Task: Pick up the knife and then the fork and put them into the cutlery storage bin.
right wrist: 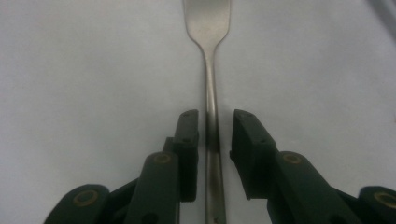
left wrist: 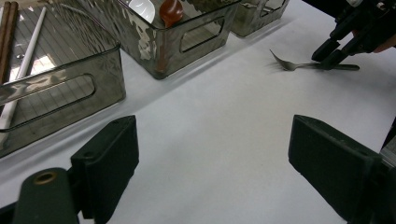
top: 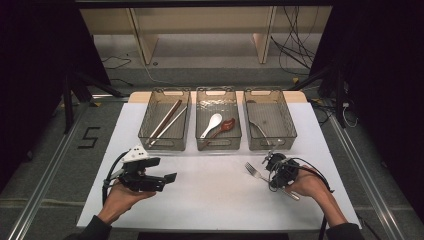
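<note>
Holding our left gripper (top: 170,177) wide apart above the white table (top: 215,195), we straddle the fork (right wrist: 211,107) on the table's right with our right gripper (right wrist: 214,133), jaws narrow, not yet pressing its handle.

My two grippers, left (top: 172,177) and right (top: 268,161), are black. The fork (right wrist: 211,98) at twelve o'clock from my right one is dull silver, on a plain white table (top: 215,195). The three bins (top: 218,142) are smoky clear grey. One spoon (top: 212,123) is white, the other spoon (top: 226,125) reddish brown.
</note>
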`<action>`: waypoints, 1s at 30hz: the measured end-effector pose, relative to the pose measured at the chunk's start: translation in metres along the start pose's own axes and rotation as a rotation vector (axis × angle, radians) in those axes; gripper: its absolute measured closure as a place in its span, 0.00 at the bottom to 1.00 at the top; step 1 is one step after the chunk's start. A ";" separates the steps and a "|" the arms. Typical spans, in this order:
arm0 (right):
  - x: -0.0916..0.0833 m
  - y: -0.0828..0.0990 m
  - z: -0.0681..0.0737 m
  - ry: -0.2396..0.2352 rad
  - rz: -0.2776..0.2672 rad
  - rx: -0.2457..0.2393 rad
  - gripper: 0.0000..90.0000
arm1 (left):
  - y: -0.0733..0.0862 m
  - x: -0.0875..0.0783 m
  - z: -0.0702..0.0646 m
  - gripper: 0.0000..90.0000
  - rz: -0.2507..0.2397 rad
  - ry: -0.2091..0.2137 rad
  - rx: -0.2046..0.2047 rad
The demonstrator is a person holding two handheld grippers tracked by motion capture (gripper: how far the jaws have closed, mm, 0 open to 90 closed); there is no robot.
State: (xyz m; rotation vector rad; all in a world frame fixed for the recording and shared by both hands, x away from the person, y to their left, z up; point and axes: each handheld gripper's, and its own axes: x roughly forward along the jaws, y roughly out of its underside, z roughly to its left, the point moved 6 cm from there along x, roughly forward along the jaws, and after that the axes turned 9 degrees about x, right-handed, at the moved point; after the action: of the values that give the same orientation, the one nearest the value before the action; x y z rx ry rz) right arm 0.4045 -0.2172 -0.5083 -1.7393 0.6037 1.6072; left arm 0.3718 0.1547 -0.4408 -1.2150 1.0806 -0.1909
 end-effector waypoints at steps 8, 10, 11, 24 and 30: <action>0.003 0.000 0.002 -0.002 0.025 -0.017 0.89 | 0.000 0.000 0.000 0.17 0.000 0.000 0.001; 0.004 -0.001 0.001 -0.002 0.027 -0.017 0.91 | 0.000 0.000 0.000 0.17 0.001 0.001 0.002; 0.004 -0.001 0.001 -0.003 0.027 -0.019 0.92 | 0.000 0.000 0.000 0.17 0.003 0.001 0.004; 0.002 -0.001 0.004 0.002 0.024 -0.051 0.94 | 0.000 -0.001 0.000 0.17 -0.002 0.000 0.001; -0.007 -0.004 0.005 -0.005 -0.030 -0.056 0.94 | 0.000 -0.001 0.001 0.18 -0.002 0.000 0.001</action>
State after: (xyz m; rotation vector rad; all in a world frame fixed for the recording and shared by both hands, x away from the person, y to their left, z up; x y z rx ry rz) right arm 0.4036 -0.2119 -0.5005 -1.7765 0.5329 1.6216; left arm 0.3717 0.1556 -0.4400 -1.2155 1.0788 -0.1926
